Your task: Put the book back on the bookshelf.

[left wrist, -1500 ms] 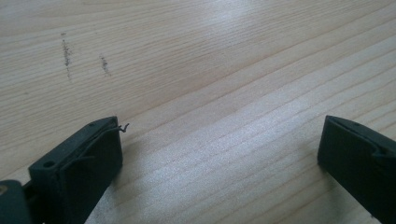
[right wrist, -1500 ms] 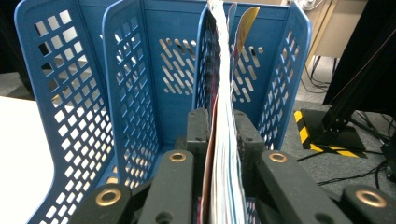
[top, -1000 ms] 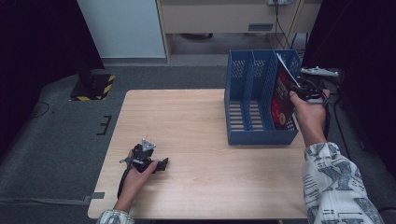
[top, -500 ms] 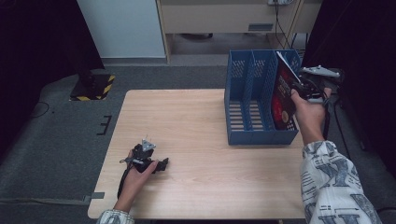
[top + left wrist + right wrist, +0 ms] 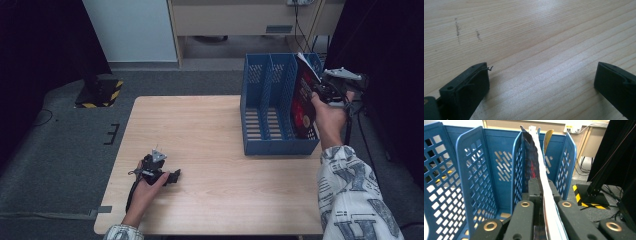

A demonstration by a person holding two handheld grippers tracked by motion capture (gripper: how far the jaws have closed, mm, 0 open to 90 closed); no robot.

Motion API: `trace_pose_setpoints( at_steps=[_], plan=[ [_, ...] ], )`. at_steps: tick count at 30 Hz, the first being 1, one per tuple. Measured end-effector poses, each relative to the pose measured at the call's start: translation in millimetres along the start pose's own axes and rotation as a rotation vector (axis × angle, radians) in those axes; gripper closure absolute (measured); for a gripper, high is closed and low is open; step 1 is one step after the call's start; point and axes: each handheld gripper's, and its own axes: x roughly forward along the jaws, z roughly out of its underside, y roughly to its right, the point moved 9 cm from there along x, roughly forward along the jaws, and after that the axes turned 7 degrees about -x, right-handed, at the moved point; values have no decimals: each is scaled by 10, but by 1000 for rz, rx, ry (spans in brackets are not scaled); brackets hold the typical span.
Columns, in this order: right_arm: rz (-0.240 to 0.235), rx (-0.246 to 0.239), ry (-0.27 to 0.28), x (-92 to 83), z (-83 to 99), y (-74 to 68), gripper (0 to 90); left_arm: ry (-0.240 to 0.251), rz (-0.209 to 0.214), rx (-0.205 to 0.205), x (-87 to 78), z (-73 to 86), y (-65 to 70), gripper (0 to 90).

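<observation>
The wooden surface [image 5: 215, 135] stands on grey carpet, with a pale cabinet and a desk beyond its far edge. On its right half, near the far right corner, stands a blue rack [image 5: 272, 142] of perforated plastic, split by upright dividers into three slots that run front to back. A book [image 5: 302, 107] with a dark red cover stands on edge in the rightmost slot, tilted, its top corner rising above the rack's rim; in the right gripper view the same book [image 5: 534, 162] shows its dark cover and white page edges between a blue divider and the rack's outer wall. The right gripper [image 5: 325, 92] is held above the rack's right side by a hand in a patterned sleeve, and its fingers are clenched on the book's near edge, the pages pinched between the two black pads [image 5: 534, 188]. Well apart from all this, near the front left of the surface, the left gripper [image 5: 172, 176] lies low in the person's hand, pointing right along the wood. Its fingers [image 5: 471, 80] are released and stand wide, with bare wood grain and a few faint dark marks between and ahead of them
</observation>
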Motion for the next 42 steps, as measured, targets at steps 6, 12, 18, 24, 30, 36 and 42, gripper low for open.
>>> trace_pose_setpoints(
  at_steps=[6,12,18,24,30,36,42],
  plan=[
    [19,-17,-3,52,-5,13,872,0,0,0,0,0,0,0],
    [46,-29,-6,97,-2,76,872,6,1,-6,5,-5,6,0],
    [52,-26,0,121,-5,54,872,5,1,-6,4,-4,6,0],
    [50,-30,-2,139,8,8,871,0,2,1,2,-2,5,0],
    [49,-51,-3,148,16,-41,870,0,3,1,3,-2,7,0],
    [41,-73,-2,153,6,-123,869,0,3,2,3,-2,8,0],
    [23,-71,0,163,3,-221,865,0,3,2,3,-2,7,0]
  ],
)
